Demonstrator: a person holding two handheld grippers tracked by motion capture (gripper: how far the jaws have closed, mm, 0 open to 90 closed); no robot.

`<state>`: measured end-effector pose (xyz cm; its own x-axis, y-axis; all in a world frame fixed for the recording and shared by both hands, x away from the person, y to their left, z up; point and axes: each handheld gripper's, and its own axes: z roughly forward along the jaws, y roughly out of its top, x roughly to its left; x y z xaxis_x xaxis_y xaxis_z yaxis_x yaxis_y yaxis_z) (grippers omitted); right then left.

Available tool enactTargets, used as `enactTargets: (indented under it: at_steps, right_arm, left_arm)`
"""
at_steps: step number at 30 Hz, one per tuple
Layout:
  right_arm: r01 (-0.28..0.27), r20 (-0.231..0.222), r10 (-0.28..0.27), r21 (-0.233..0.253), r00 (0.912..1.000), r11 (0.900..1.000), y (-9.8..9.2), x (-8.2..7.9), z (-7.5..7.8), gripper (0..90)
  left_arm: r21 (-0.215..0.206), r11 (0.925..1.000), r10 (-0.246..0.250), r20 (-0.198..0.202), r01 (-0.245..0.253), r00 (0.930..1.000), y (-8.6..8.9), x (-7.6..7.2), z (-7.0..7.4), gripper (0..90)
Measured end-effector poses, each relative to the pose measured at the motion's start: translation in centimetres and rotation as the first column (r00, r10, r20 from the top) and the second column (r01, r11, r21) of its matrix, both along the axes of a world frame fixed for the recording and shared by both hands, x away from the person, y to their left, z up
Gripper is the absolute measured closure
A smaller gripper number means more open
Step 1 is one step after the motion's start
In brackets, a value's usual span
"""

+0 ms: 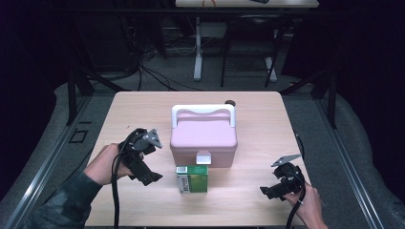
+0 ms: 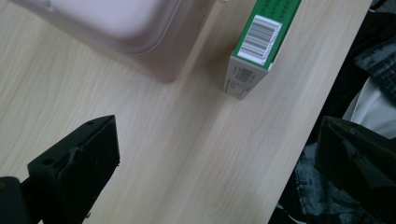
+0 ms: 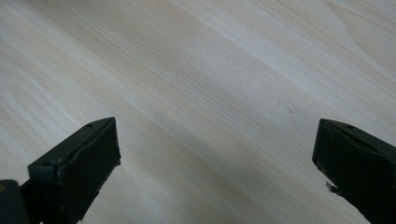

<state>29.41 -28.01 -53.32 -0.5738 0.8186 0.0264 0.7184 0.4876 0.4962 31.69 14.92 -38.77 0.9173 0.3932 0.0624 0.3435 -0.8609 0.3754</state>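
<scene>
A pink lidded box with a white handle and a white front latch stands shut in the middle of the wooden table. A green carton with a barcode lies just in front of it; the left gripper view shows the same green carton beside the pink box. My left gripper is open, a short way left of the carton, jaws wide and empty. My right gripper is open near the table's front right, over bare wood.
A small dark round object sits at the table's far edge behind the box. Desk legs and cables stand on the floor beyond. Metal rails run along both sides of the table.
</scene>
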Motion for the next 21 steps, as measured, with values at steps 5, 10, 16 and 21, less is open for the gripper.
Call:
enactTargets:
  at_steps: [5,10,16,21]
  right_arm:
    - [0.0,-0.006,0.0,0.008,1.0,1.0,0.0,-0.1,0.0,0.1]
    - [-0.005,-0.008,0.005,0.006,1.0,1.0,0.1,-0.1,0.0,0.0]
    - [-0.009,-0.008,0.009,0.006,0.9999,1.0,0.1,0.0,-0.1,0.0]
    - [-0.01,-0.002,0.01,0.006,0.9999,1.0,0.2,-0.1,-0.1,0.0]
  left_arm:
    - [0.02,0.9987,-0.048,-0.008,0.048,0.9988,-1.9,0.0,0.1,0.0]
    - [0.054,0.9941,-0.093,-0.01,0.094,0.9956,-3.9,-0.1,0.2,0.0]
    - [0.087,0.9847,-0.149,-0.023,0.151,0.9886,-5.7,-0.1,-0.1,0.0]
    - [0.118,0.9733,-0.195,-0.032,0.197,0.9803,-7.6,-0.4,-0.5,0.0]
